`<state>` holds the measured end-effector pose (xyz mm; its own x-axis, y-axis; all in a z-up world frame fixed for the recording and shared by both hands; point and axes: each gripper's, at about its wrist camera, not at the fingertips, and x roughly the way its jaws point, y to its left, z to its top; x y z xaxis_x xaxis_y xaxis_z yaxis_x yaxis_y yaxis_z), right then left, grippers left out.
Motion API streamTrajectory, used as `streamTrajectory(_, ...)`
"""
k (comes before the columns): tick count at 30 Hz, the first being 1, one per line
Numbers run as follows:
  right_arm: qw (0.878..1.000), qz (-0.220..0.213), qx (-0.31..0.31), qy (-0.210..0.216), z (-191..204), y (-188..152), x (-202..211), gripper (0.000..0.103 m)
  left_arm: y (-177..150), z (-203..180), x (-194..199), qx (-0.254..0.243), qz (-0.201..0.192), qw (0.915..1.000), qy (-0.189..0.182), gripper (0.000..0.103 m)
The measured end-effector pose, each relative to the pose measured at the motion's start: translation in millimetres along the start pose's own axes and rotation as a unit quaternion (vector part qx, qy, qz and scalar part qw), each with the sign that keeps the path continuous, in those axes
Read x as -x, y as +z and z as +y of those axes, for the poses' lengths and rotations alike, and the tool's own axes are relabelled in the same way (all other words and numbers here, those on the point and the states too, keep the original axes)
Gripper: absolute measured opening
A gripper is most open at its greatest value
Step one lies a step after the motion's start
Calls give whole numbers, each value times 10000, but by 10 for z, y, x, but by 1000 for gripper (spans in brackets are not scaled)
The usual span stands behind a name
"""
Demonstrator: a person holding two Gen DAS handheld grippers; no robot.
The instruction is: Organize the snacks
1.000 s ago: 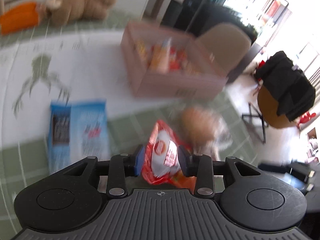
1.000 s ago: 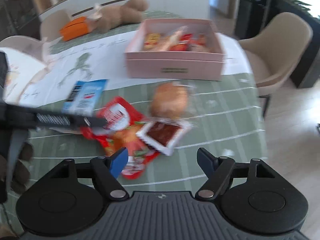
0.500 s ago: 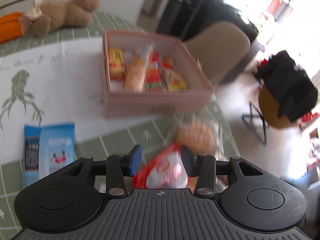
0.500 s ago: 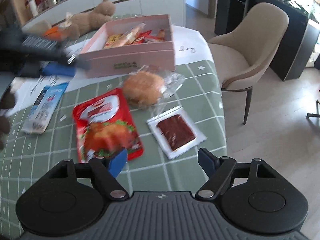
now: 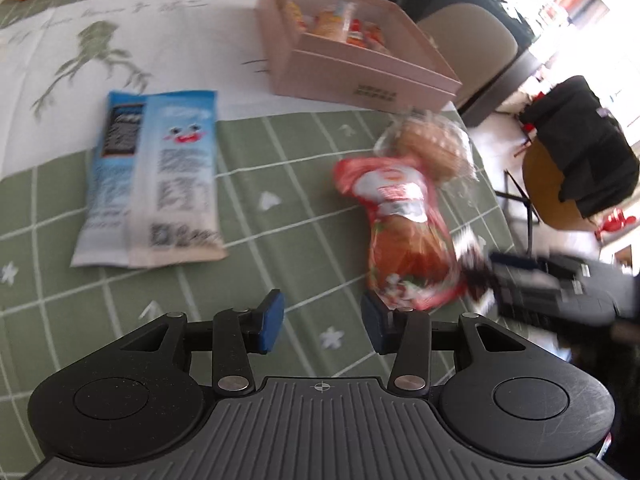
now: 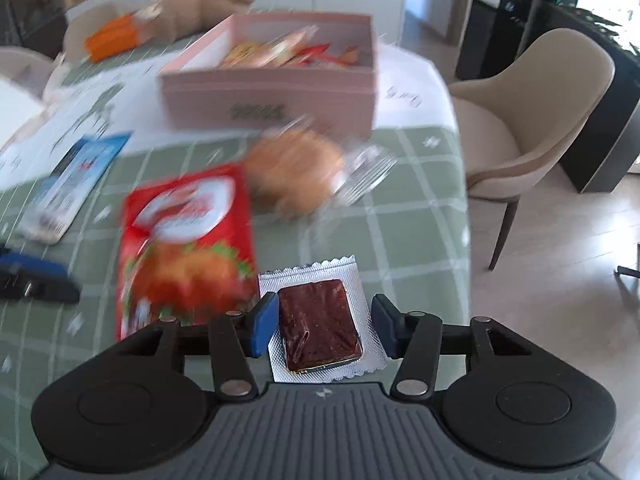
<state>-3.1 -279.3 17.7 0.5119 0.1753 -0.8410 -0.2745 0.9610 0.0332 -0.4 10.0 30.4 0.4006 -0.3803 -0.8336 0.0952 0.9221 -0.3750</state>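
Right hand-held gripper point(image 6: 324, 330) closing astride brown snack packet point(image 6: 320, 326), no grip; long axis fwd.

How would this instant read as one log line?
left claw: open, empty | right claw: closing around brown snack packet | pink box: partly filled

Green cloth table cover with white grid lines point(image 6: 420, 216): woven, matt. Pale pink box point(image 6: 272, 96), upper centre of the right wrist view: smooth card or plastic, matt; cannot tell which. Red snack pouch point(image 6: 188, 240): glossy film, creased. Clear crinkled wrapper round the bun point(image 6: 364, 168): shiny plastic. Flat silvery sachet with a dark brown slab point(image 6: 318, 320), lower centre: foil-like, serrated edges. Blue and white packet point(image 5: 160, 176), left in the left wrist view: smooth, slight sheen. Beige chair point(image 6: 540, 120): matt upholstery.
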Motion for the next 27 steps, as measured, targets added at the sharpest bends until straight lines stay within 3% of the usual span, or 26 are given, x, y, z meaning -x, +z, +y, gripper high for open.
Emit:
streamTrajectory(5, 9966, 258, 156, 769, 451, -184, 188, 47, -63, 109, 97, -12, -90, 10000, -7, 47)
streamTrajectory(9, 9929, 234, 347, 1116, 830, -78, 148, 48, -143, 175, 252, -134, -172, 9997, 84, 47)
streamTrajectory(10, 9930, 213, 261, 1134, 870, -15, 149, 51, -163, 199, 293, -162, -198, 9996, 117, 47)
streamTrajectory(12, 9929, 143, -64, 1179, 862, 82, 174, 77, -195, 259, 361, -169, -221, 9994, 193, 47)
streamTrajectory(15, 9894, 168, -983, 1057, 690, 239, 133, 81, -237, 351, 418, -64, -258, 9995, 190, 47)
streamTrajectory(19, 9674, 602, -2354, 719, 414, 368, -133, 81, -279, 374, 461, -89, -252, 9996, 108, 47)
streamTrajectory(20, 9633, 507, -2553, 651, 391, 410, -163, 86, -284, 355, 462, -143, -231, 9996, 75, 47)
streamTrajectory(24, 9664, 517, -2517, 104, 552, 635, -331, 93, -343, 199, 417, -527, 11, 9986, -109, 45)
streamTrajectory(27, 9828, 606, -1743, 88, 715, 751, -392, 92, -400, 55, 351, -893, 274, 9951, -323, 44)
